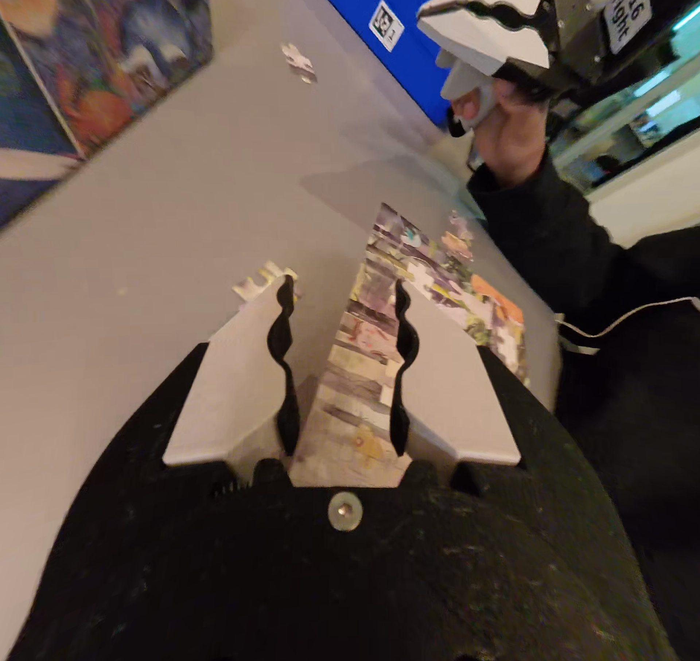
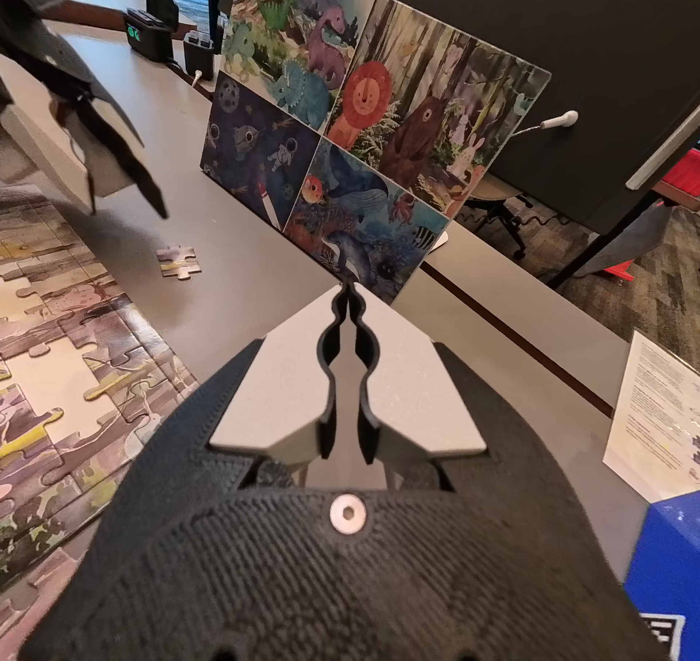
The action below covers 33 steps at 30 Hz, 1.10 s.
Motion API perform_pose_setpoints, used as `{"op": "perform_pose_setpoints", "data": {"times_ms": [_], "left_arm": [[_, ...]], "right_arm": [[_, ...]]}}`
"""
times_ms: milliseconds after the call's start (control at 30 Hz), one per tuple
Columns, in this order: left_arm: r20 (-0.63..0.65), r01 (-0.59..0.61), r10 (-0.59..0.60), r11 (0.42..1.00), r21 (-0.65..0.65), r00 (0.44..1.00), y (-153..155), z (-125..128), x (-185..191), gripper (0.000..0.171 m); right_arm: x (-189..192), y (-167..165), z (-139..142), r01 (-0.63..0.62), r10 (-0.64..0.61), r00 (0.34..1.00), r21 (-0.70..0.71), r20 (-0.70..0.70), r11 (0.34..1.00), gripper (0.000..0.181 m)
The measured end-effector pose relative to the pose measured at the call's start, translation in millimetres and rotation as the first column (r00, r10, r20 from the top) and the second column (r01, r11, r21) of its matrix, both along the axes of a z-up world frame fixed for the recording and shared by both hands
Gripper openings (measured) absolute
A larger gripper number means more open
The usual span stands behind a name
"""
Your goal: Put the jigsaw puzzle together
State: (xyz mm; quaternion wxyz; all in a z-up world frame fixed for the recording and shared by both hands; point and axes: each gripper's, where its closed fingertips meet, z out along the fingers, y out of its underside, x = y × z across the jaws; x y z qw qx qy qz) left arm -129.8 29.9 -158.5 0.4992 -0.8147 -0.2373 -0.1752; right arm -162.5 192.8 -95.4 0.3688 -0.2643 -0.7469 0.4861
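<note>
Loose piece: one purple-and-yellow jigsaw piece [image 2: 178, 263] is seen lying flat on the grey table [image 2: 242, 294], just beyond the far edge of the assembled puzzle [image 2: 75, 370], apart from it.
Direction from tongs: the piece lies ahead and to the left of the right gripper [image 2: 349, 287]; in the left wrist view it [image 1: 265, 281] sits just past the left gripper [image 1: 342, 283], partly hidden by one finger.
Long axis: none can be told; the piece is roughly square.
Nearer hand: the left is judged nearer.
Left gripper: jaws spread apart, nothing between them.
Right gripper: tips pressed together, empty.
Second piece: one pale piece [image 1: 299, 62] lies farther off near the blue box [image 1: 378, 6].
Counts: two loose pieces, one assembled section, two grippers, one reference picture board [image 2: 341, 120].
</note>
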Motion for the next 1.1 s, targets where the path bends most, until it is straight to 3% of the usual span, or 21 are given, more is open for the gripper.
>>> {"op": "perform_pose_setpoints", "data": {"times_ms": [100,233,333,467,600,900,1100], "left_arm": [[-0.149,0.047,-0.049,0.999,-0.018,0.988,-3,4,-8,0.068],[-0.304,0.124,-0.212,0.951,-0.283,0.929,-11,-29,-30,0.068],[-0.318,0.223,-0.345,0.905,-0.362,0.883,-6,-44,-31,0.061],[-0.288,0.297,-0.415,0.879,-0.374,0.863,1,-51,-28,0.051],[-0.346,0.266,-0.435,0.858,-0.44,0.832,-3,-54,-30,0.022],[-0.377,0.215,-0.39,0.877,-0.429,0.84,-6,-47,-26,0.02],[-0.408,0.208,-0.343,0.917,-0.34,0.846,8,-17,-11,0.019]], "right_arm": [[0,0,0,0.0,0.0,1.0,0.001,-0.001,1.0,0.0],[0,1,0,0.001,-0.001,1.0,0.003,-0.006,1.0,0.0],[-1,5,1,0.012,-0.012,1.0,0.004,-0.016,1.0,0.0],[-2,10,5,0.023,-0.024,0.999,-0.02,-0.026,1.0,0.0],[-2,11,6,0.026,-0.026,0.999,-0.03,-0.028,0.999,0.0],[1,9,12,0.025,-0.026,0.998,-0.016,-0.053,1.0,0.0],[3,11,18,0.026,-0.027,0.997,-0.029,-0.068,0.999,0.0]]}}
